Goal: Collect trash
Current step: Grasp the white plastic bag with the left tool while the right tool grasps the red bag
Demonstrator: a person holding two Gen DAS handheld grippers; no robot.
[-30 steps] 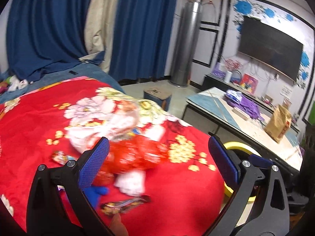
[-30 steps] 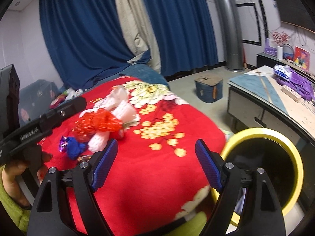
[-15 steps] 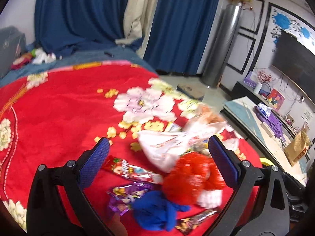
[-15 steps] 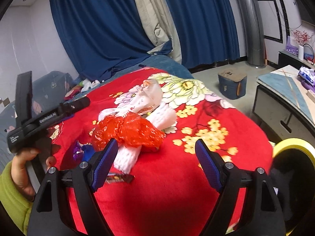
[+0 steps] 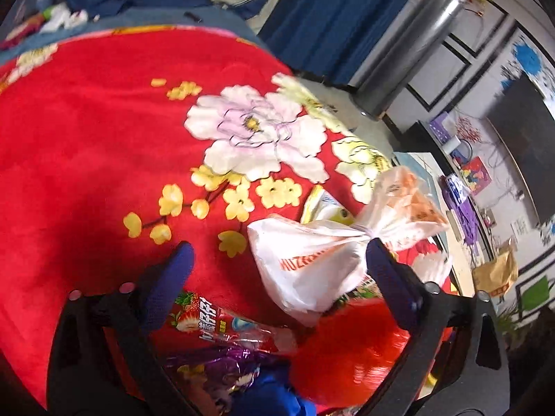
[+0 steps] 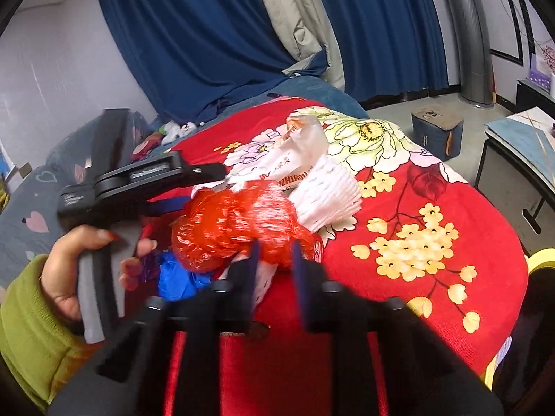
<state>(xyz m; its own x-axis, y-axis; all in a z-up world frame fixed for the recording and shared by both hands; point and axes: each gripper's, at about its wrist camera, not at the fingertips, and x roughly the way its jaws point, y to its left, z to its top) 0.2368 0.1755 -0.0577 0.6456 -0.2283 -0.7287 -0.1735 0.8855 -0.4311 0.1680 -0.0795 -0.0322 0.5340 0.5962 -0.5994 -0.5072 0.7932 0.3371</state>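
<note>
Both tongs now nearer crumpled red plastic bag (image 6: 239, 228) on red floral blanket (image 6: 433, 215). Right gripper (image 6: 274, 256), jaws just closing, pinches bag's near edge (seemingly). Left gripper (image 5: 277, 267) released, narrowing, straddling white knotted bag (image 5: 312, 263) just behind red one.

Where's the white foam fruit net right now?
In the right wrist view the white foam fruit net lies mid-frame on the red blanket, just right of the red plastic bag and below the knotted white bag.
</note>
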